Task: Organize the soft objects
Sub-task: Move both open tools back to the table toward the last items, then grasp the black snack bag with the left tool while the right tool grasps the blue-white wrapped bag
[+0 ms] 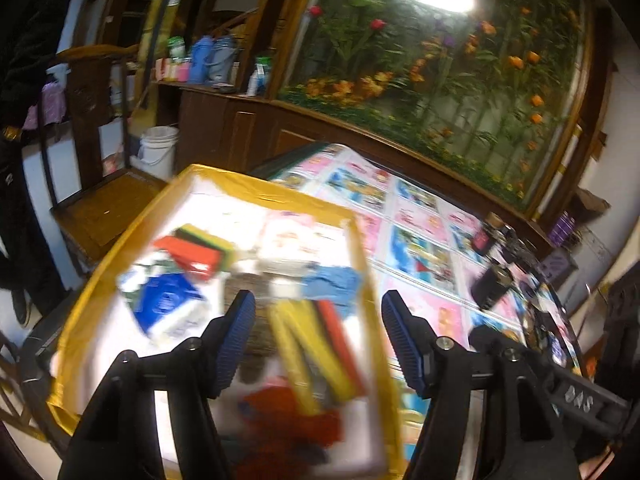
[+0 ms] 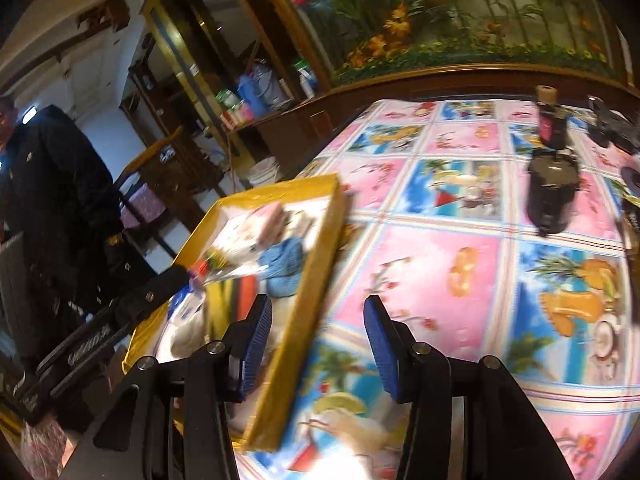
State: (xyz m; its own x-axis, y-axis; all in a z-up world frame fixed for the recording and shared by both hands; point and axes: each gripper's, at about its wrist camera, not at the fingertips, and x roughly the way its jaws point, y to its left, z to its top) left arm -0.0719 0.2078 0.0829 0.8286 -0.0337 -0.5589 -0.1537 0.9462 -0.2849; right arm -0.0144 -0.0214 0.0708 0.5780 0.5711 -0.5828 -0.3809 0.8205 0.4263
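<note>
The yellow-rimmed tray (image 1: 280, 194) sits at the near-left corner of the counter (image 2: 424, 272), which is covered in a pink and blue pictured cloth, and it serves as the landmark here. Inside the tray lie the soft things, all blurred: a blue knitted cloth (image 1: 334, 286) by the tray's right rim, a red and yellow sponge stack (image 1: 192, 254) toward its far-left part, a blue and white packet (image 1: 168, 306) just nearer than that stack, a bundle of yellow and red strips (image 1: 316, 356) in the tray's near-middle, and a red-orange woolly piece (image 1: 292, 420) at its near end.

The left tongs (image 1: 318, 344) hang above the tray's near half, jaws spread wide and gripping nothing. The right tongs (image 2: 318, 350) hover over the tray's right rim, 1 finger above the tray's inside and the other above the cloth to the right of it; they too are spread apart and empty.

Well to the right of the tray, at the counter's far side, stand a dark bottle (image 2: 550, 120) and a black round object (image 2: 554, 196). Beyond the tray's far-left corner a white bucket (image 1: 158, 150) stands on the floor.
</note>
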